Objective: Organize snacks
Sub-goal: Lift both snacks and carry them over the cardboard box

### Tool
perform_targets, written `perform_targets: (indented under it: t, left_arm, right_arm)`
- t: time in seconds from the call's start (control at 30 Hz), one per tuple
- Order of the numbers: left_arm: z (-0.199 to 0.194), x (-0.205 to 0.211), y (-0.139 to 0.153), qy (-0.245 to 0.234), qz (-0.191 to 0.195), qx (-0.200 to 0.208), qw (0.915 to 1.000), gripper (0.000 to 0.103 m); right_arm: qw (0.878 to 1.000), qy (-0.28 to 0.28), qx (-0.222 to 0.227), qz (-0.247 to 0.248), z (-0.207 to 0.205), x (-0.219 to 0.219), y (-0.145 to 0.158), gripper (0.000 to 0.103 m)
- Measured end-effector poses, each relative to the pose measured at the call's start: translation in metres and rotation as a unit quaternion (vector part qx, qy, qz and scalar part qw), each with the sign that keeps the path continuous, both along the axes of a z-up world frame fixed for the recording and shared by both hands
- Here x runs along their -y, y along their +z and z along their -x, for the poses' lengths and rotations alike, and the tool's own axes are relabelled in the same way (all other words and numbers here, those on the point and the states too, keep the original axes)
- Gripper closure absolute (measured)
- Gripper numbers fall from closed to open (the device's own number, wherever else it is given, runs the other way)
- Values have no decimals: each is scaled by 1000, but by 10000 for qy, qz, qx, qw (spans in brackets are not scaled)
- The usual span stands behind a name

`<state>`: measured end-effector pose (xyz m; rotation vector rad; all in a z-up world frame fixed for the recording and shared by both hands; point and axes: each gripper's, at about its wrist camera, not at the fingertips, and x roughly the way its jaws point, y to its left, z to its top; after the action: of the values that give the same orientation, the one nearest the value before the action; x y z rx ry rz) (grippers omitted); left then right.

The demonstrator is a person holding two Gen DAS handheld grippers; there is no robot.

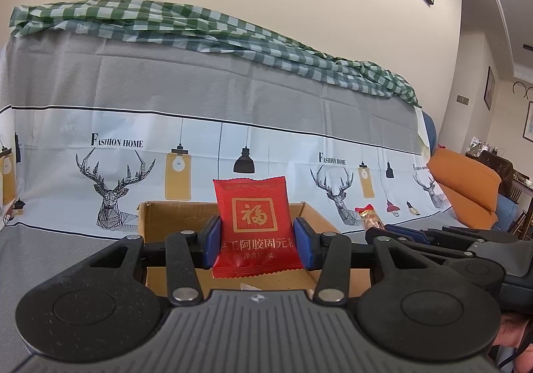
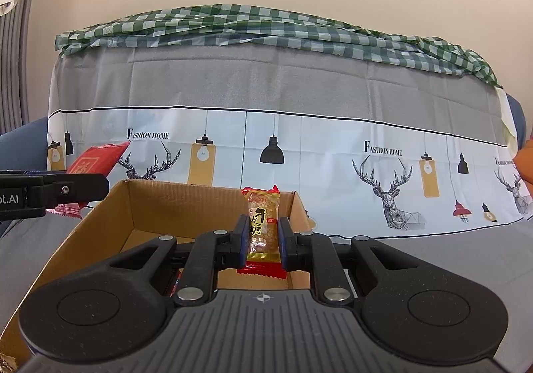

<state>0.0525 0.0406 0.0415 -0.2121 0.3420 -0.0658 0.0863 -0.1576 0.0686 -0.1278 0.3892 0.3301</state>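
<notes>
Left hand-held gripper [image 1: 256,238] clamped on red snack packet [image 1: 255,226], right hand-held gripper [image 2: 263,238] on candy bar [image 2: 263,226].

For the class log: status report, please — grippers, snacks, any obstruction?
Left gripper shut on red packet. Right gripper shut on candy. Both over box. Nothing in the way.

Left gripper [image 1: 256,241] clamps a red snack packet [image 1: 255,223] upright between its blue pads, over an open cardboard box [image 1: 160,216]. Right gripper [image 1: 393,233] enters from the right, pinching a small candy [image 1: 369,218]. Printed cloth [image 1: 233,113] behind.
</notes>
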Motion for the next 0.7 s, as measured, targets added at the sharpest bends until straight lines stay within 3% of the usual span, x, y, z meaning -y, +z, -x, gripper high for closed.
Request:
perform_targets:
  t: [0.7]
  left_arm:
    - [-1, 6, -1, -146, -75, 27, 9999, 52]
  right_arm:
    - [10000, 9, 0, 11, 0, 0, -1, 85]
